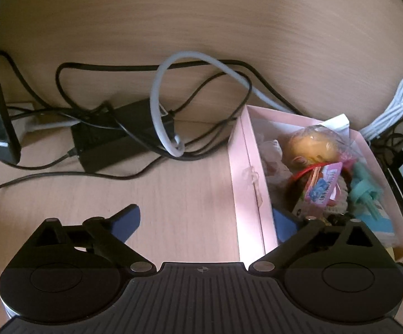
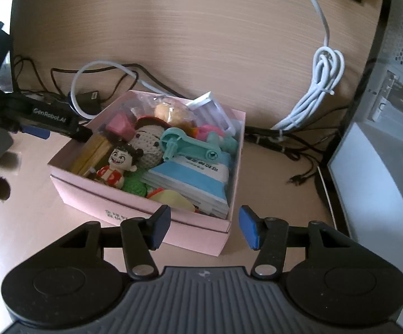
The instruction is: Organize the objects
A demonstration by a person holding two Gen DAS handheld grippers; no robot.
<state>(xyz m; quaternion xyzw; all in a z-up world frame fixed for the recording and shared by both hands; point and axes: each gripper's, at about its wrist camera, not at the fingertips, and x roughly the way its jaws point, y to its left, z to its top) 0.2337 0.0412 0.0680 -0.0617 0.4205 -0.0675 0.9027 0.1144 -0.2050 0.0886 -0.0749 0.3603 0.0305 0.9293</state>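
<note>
A: Where is the pink box (image 2: 145,194) sitting?
B: It is resting on the wooden surface (image 2: 271,189), near the back panel, just ahead of the right gripper (image 2: 204,226). It is packed full: a grinning figurine (image 2: 118,167), a crocheted doll head (image 2: 148,146), a teal plastic crank (image 2: 184,146), a blue-and-white packet (image 2: 190,176) and a bagged yellow ball (image 2: 173,112).

A: Right gripper state?
B: Fingers are standing apart, holding nothing; the box's near right corner is lying between the blue pads.

A: Left gripper (image 1: 205,221)?
B: Its fingers are spread wide too. The box's left wall (image 1: 250,183) is lying between them, with the right pad inside the box; I cannot tell whether it is touching the contents.

A: Surroundings?
B: Black cables and a power brick (image 1: 109,142) are lying behind the box to the left, and a bundled white cable (image 2: 315,94) is hanging at the right.
</note>
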